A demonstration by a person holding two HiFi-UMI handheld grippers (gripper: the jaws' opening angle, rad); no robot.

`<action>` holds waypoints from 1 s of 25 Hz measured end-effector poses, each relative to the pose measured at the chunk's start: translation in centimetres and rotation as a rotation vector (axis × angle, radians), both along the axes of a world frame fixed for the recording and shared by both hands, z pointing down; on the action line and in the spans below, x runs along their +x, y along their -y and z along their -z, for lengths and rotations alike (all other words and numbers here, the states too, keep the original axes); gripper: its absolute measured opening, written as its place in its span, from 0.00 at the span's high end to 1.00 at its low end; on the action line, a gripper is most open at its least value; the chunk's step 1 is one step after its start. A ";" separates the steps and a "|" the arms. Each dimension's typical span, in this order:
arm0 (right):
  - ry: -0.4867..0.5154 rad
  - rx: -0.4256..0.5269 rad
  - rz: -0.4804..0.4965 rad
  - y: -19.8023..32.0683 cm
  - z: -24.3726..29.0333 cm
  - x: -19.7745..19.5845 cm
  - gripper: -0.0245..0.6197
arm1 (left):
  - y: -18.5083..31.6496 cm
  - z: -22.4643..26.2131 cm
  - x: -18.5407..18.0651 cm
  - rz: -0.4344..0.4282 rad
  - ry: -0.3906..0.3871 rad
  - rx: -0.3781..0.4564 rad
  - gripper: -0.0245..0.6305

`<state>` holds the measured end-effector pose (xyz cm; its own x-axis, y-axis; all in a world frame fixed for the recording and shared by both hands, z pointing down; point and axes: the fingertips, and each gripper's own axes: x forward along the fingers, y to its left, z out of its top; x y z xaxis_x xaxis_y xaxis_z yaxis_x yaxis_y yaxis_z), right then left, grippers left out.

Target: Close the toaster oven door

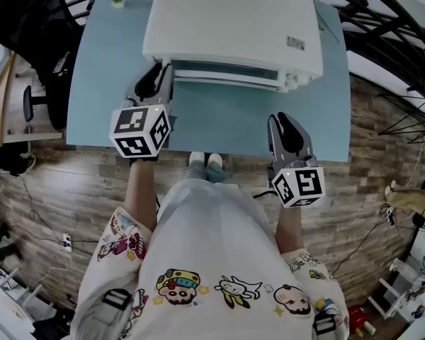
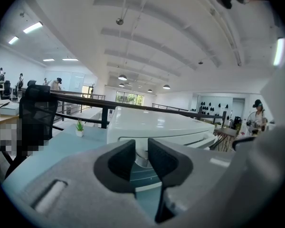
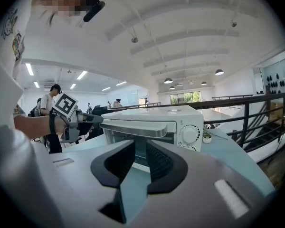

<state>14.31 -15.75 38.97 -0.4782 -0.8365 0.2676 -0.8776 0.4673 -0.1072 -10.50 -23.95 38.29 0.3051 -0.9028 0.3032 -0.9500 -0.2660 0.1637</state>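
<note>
Forward, left gripper [image 1: 159, 75] beside toaster oven [image 1: 230, 20]

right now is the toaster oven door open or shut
Shut or nearly so: the toaster oven door stands upright, with its handle on top. A thin gap cannot be ruled out.

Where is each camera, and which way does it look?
Head view: on the person's head, looking down at the toaster oven on the table; shirt, forearms, left gripper and right gripper show.
Left gripper view: on the left gripper, looking along its open jaws at the oven's left front corner.
Right gripper view: on the right gripper, facing the oven's front and knobs; open jaws, shirt and left arm show.
Shared: head and right gripper views both show the left gripper.
</note>
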 end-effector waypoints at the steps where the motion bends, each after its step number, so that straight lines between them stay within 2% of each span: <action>1: 0.000 0.002 -0.002 0.0 0.1 0.1 0.83 | 0.0 0.0 0.0 0.000 0.011 0.005 0.84; 17: -0.008 0.051 -0.020 -0.7 1.6 1.0 0.83 | -2.6 1.7 0.8 -0.030 0.032 0.065 0.84; 21: -0.006 0.082 -0.003 -0.7 2.7 0.9 0.84 | -4.4 3.0 2.1 -0.067 0.037 0.094 0.84; 25: -0.009 0.105 0.020 -0.8 3.5 0.7 0.85 | -6.4 2.7 4.1 -0.127 0.043 0.079 0.84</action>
<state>15.03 -14.97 35.46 -0.4933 -0.8505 0.1827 -0.8685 0.4932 -0.0490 -6.40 -17.52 35.60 0.4066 -0.8794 0.2476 -0.9135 -0.3949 0.0976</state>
